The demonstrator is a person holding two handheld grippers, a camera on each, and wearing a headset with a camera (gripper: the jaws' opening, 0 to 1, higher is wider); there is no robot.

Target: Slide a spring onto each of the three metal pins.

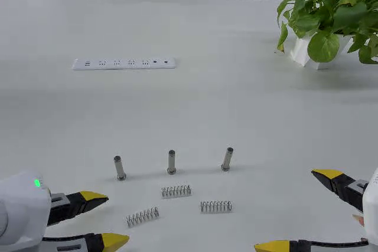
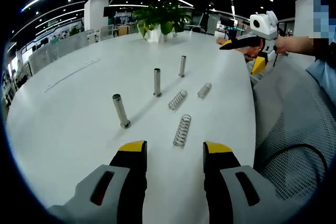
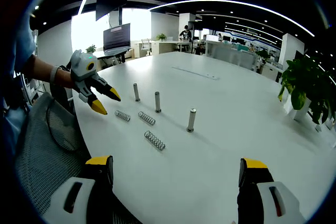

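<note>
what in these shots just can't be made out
Head view: the left hand-held gripper and the right hand-held gripper are cut off by the bottom and side edges, so their bodies are mostly out of frame.
Head view: the plant is cropped by the top and right edges.
Head view: the power strip markings are too small to read.
All views: the base of the middle pin is too small to tell whether it is fixed or free-standing.
</note>
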